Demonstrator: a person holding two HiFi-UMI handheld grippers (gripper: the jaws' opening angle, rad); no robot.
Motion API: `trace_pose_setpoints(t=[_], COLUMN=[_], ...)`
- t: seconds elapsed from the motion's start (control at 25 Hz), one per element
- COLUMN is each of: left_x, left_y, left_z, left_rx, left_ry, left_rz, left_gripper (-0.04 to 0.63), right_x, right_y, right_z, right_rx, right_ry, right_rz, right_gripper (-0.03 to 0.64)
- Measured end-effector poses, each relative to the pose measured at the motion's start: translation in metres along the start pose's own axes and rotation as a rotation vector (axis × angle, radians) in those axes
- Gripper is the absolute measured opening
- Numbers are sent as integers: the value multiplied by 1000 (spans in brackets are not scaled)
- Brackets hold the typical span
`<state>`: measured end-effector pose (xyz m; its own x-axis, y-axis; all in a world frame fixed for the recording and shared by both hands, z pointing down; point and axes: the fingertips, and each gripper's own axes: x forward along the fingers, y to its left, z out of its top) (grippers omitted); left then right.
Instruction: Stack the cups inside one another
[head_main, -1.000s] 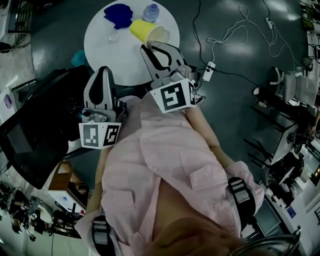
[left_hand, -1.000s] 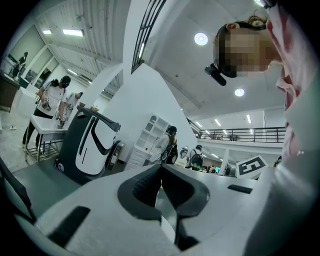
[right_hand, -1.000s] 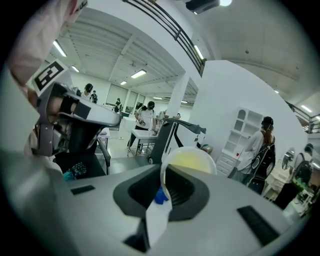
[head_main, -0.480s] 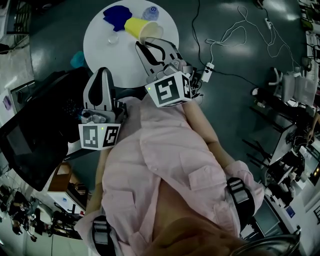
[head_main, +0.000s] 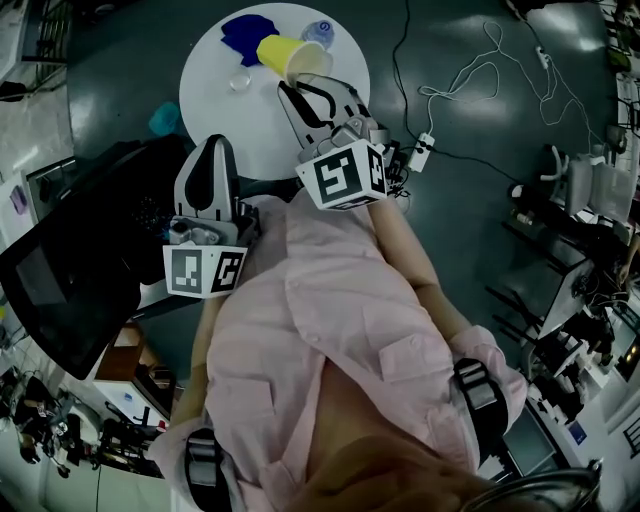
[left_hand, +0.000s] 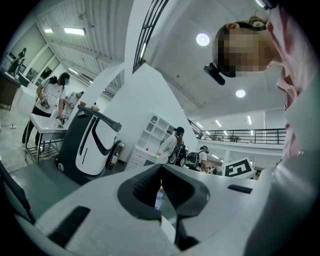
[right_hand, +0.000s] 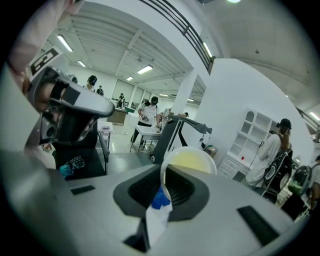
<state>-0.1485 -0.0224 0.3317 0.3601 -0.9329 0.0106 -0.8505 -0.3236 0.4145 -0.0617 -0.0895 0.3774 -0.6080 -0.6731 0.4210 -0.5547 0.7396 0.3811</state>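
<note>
In the head view my right gripper is shut on the rim of a yellow cup, which hangs tilted over the round white table. Just left of it a blue cup lies on the table. The right gripper view shows the yellow cup's rim pinched between the jaws of the right gripper, with the blue cup showing through the gap below. My left gripper hovers at the table's near edge, shut and holding nothing; in its own view the left gripper leaves only a thin slit.
A clear bottle lies near the table's far edge and a small clear cup stands at mid-left. A black chair stands to the left with a teal object nearby. A power strip and cables lie on the floor at right.
My right gripper has carried the yellow cup a little left across the table, closer to the blue cup. The left gripper has stayed where it was.
</note>
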Motion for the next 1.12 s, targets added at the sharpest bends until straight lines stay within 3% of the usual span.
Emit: trace_pose_setpoints(t=[1.12], left_x=[5], left_y=[24], left_z=[0], left_rx=[-58], left_ry=[42], left_rz=[-99], left_gripper=[20], right_x=[74], right_y=[43], right_z=[-28], right_rx=[-109], right_ry=[153], right_rz=[129], right_gripper=[46])
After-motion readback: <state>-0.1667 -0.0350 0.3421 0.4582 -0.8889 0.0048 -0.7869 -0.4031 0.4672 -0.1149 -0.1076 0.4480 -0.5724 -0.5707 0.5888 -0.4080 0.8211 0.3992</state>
